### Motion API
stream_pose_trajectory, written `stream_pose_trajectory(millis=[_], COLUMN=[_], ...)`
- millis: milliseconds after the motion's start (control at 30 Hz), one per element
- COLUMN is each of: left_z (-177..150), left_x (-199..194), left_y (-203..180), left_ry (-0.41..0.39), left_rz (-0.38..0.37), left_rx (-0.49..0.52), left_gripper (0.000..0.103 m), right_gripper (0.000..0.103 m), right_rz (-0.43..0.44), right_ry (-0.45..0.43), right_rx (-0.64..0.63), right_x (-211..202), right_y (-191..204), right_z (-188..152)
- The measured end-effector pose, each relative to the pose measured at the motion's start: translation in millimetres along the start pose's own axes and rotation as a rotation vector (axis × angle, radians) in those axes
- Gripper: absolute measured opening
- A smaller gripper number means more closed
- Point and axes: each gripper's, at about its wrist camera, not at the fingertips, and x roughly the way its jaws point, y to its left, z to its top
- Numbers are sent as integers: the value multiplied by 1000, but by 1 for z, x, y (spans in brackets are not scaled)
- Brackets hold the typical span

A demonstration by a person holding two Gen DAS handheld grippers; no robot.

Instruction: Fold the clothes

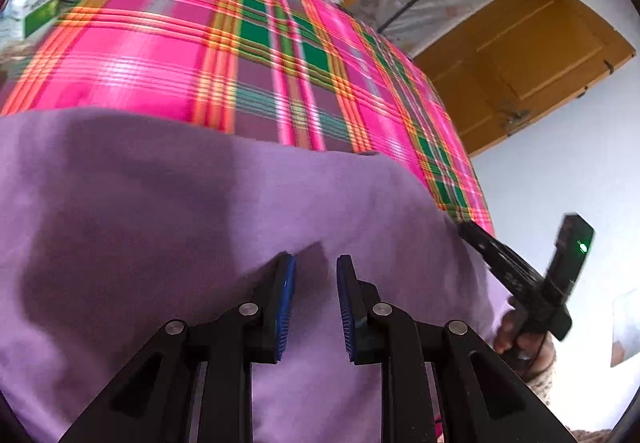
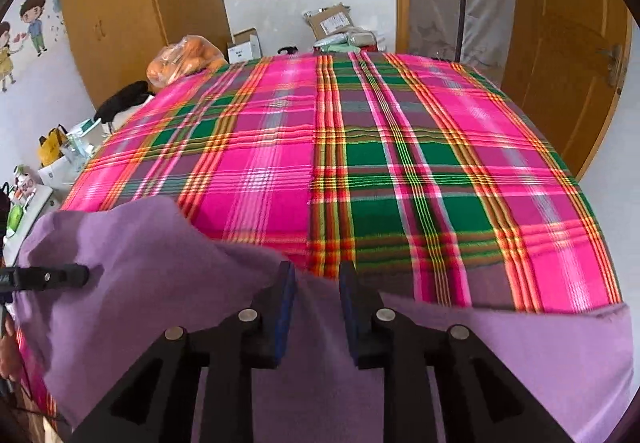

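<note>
A purple garment (image 1: pixel 168 211) is held up over the near side of a bed covered by a pink and green plaid sheet (image 1: pixel 168 55). My left gripper (image 1: pixel 316 263) has its blue pads closed down on a pleat of the purple cloth. In the right wrist view my right gripper (image 2: pixel 318 271) pinches the garment (image 2: pixel 132 283) at its upper edge, and the cloth sags to both sides. The left gripper (image 2: pixel 86 275) shows at the far left against the cloth. The right gripper (image 1: pixel 472 233) and the hand holding it show at the garment's right edge.
The plaid sheet (image 2: pixel 400 163) stretches bare beyond the garment. Boxes (image 2: pixel 244 45), a bag of oranges (image 2: pixel 184 59) and clutter line the far and left sides of the bed. A wooden door (image 2: pixel 568 55) stands on the right, a wardrobe (image 2: pixel 120 3) at the back left.
</note>
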Motion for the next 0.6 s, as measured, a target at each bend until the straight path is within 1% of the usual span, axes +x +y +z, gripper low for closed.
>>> stream_pose_trajectory(millis=[133,233,367,467,533,600], left_z=[-12,-22,-38,-50,-57,-60], left_x=[-20,-36,-56,-71,-80,-90], left_y=[14,25,40,50,57,69], left_ry=[-32,-54,-84,-111,-130,-161], left_rz=[23,39,51,61,68,88], left_rx=[-29,-56,-89,-106,-117,-150], left_gripper=[22,22,22,22,22,22], right_gripper=[23,23,23,24,25,26], right_rz=[26,72,104,112,93,67], right_ry=[-58,-77,-61,-33,-15,-25], right_rx=[-63,-111,-163,-171,-185,-197], right_x=[-30,-42,-45,-43,-40,-42], right_y=[18,34,54,63,68,72], right_z=[-20,-33,-56,-69,-81,-92])
